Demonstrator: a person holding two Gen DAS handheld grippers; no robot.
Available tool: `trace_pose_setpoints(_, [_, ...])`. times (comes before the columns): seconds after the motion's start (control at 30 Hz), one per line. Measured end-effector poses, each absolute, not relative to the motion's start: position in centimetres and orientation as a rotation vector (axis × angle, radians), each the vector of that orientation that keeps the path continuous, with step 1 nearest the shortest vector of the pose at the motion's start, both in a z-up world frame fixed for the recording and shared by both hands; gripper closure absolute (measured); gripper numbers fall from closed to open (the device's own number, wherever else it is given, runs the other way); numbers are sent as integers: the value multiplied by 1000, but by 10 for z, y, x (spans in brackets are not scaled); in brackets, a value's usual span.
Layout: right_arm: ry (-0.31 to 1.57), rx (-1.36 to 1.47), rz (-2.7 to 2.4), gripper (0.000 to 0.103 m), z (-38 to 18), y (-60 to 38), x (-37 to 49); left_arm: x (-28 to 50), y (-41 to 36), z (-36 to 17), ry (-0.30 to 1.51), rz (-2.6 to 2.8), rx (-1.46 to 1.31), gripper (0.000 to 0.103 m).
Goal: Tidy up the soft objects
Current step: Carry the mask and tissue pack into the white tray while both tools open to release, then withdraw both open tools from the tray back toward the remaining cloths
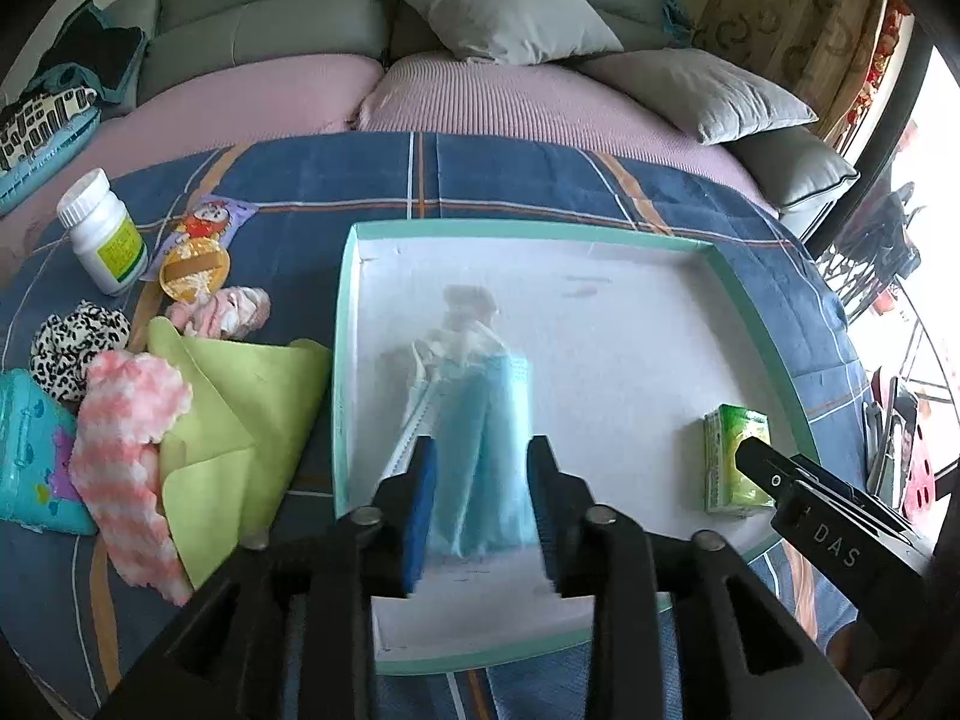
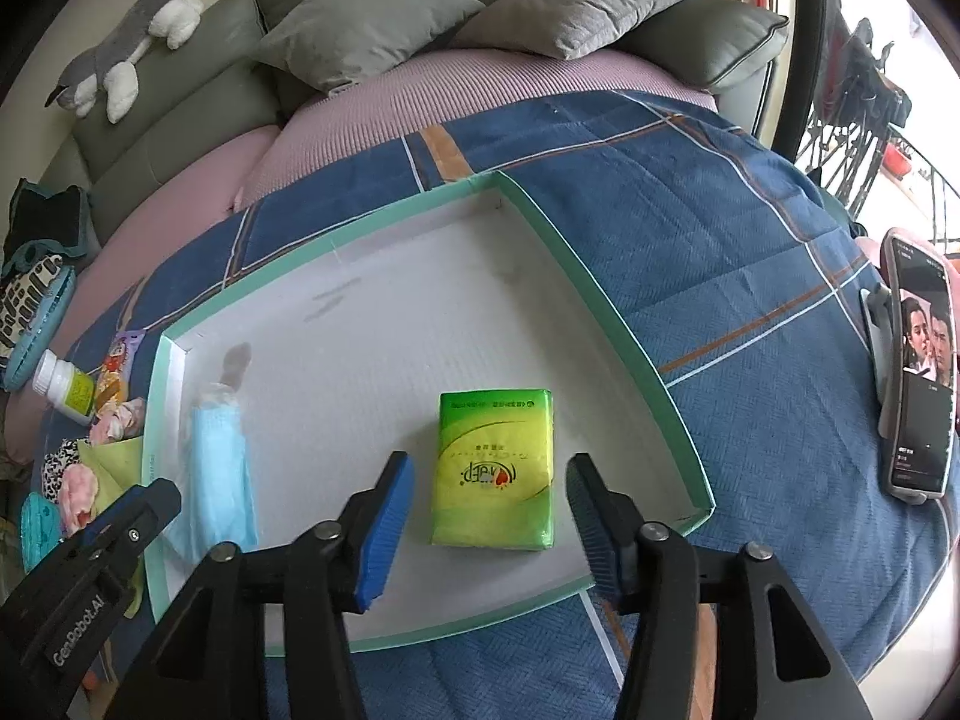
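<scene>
Blue face mask [image 1: 480, 444] is lying in the teal-rimmed tray [image 2: 606, 312] near its left wall, between the left gripper [image 1: 480, 498] pads, jaws parted, seemingly just released (contact unclear). Right gripper [image 2: 489, 516] is hanging wide open over the green tissue pack [image 2: 492, 468], gripping nothing. Likely next: fetching the pink fuzzy cloth [image 1: 129, 450] outside the tray.

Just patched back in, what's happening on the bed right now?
The left gripper is over the shallow box lid with its fingers on either side of a folded blue face mask. The right gripper hangs open around a green tissue pack lying in the lid. Fluffy cloths wait outside on the blanket.
</scene>
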State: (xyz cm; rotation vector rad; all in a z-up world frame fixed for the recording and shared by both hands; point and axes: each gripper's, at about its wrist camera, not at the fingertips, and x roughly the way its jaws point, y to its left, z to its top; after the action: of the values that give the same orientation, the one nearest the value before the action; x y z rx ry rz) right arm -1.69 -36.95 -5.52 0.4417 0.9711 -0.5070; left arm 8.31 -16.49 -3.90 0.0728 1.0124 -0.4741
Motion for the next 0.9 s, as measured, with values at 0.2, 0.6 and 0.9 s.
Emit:
trace_pose_setpoints(0.2, [978,424,-511,39,-53,-367,-18,81,-159,-37,1002,-452,74,57])
trace_pose_setpoints(0.6, [1010,329,-473,22,-49,-345,-19,79,-137,-31,996,-398,38,18])
trace_pose_setpoints(0.9, [1007,282,-447,21,-39,-329,-19,79,-113,-18,971,-342,9,11])
